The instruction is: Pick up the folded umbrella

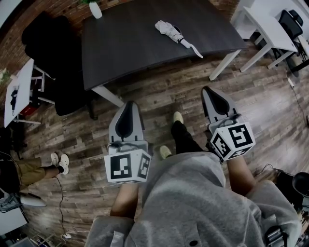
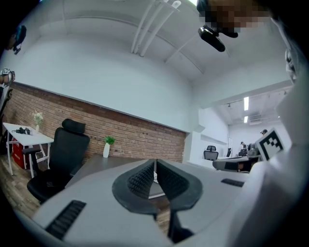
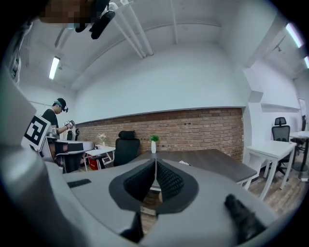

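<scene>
the folded umbrella [image 1: 174, 33] lies on the dark table [image 1: 120, 48], near the table's far right part, its pale canopy bundled and its strap trailing toward the right edge. both tools are held over the wooden floor [image 1: 159, 91], on the near side of the table and well apart from the umbrella. the left gripper [image 1: 129, 104] has its jaws pressed together with nothing between them, and the right gripper [image 1: 209, 89] is likewise clenched on nothing. a black office chair [image 1: 53, 53] stands at the table's left end, and a white vase [image 1: 95, 8] with a green plant sits on the far edge. a white desk [image 1: 270, 29] stands to the right.
</scene>
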Available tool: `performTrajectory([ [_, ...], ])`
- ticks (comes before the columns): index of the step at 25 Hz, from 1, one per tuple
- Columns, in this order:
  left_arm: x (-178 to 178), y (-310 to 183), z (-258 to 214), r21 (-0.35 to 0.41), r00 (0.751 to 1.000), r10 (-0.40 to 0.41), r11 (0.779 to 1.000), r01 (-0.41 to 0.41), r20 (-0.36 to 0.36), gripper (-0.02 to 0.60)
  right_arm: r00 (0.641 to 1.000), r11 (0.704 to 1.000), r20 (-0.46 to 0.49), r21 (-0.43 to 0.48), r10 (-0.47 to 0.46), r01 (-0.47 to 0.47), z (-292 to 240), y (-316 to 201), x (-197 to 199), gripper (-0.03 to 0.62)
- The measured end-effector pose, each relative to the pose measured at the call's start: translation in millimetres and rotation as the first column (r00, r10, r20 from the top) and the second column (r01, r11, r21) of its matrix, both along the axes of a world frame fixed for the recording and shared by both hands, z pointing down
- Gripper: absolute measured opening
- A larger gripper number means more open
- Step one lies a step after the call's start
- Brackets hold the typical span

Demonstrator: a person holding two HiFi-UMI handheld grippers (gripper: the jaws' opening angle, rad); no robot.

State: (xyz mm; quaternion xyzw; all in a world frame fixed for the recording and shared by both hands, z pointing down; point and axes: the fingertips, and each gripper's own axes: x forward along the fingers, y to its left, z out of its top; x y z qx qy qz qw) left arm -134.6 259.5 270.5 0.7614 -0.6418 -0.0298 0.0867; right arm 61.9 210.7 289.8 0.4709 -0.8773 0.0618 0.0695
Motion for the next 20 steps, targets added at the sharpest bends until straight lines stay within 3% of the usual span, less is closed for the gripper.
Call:
performTrajectory([
  [10, -1, -42, 9, -0.027, 1.000, -0.001, 1.000, 0.001, 0.018, 0.028, 1.000, 1.000, -0.003, -0.027, 0.003, -0.003, 11, -43, 0, 0.025],
  [20, 1, -115, 20, -0.067, 1.000, 0.001, 0.998, 0.001, 0.020, 0.028, 1.000, 0.998, 0.000, -0.059, 0.000, 0.000, 21, -116, 3, 0.025],
])
